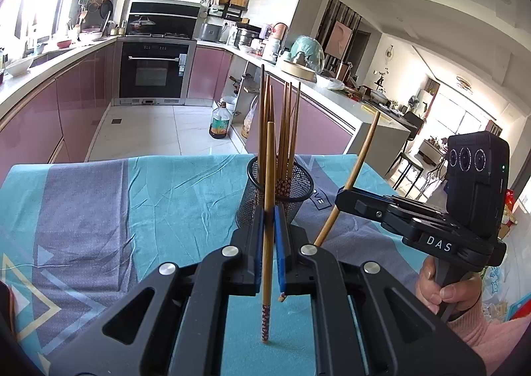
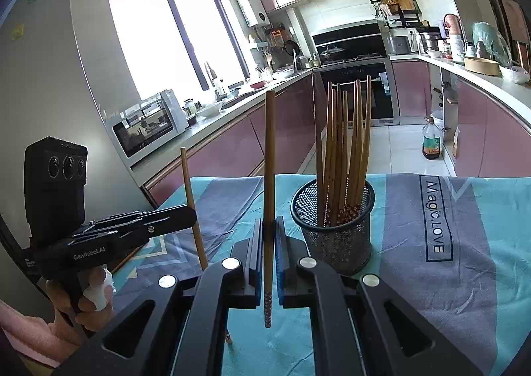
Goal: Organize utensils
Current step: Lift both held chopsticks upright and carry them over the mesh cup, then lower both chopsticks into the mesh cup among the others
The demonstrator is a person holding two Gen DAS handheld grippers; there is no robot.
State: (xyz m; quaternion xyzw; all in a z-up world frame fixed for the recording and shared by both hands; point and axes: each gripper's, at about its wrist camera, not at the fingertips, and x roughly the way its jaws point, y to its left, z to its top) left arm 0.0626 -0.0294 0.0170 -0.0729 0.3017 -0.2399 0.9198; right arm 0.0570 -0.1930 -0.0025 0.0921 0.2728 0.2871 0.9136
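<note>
The scene was a kitchen with pink cabinets, and in front lay a tabletop [image 2: 415, 276] covered by a teal and grey cloth. Nearest in the left wrist view, the left hand-held gripper [image 1: 268, 243] was closed on one chopstick [image 1: 268, 210], held upright, with its patterned end just above the cloth at 6 o'clock. A little further, at 3 o'clock, the right hand-held gripper [image 1: 343, 198] was closed on a second chopstick [image 1: 355, 173], which leaned toward 1 o'clock. Beyond both, at 12 o'clock, stood the black mesh holder [image 2: 335, 236], already filled with many chopsticks, patterned ends down.

In my judgement the step in hand was to put these two chopsticks into the holder. To do it well, each one should be lifted above the rim and lowered patterned end first into a free gap, one hand at a time, so the grippers do not knock together. The holder looks light, so a sideways push could tip it.
</note>
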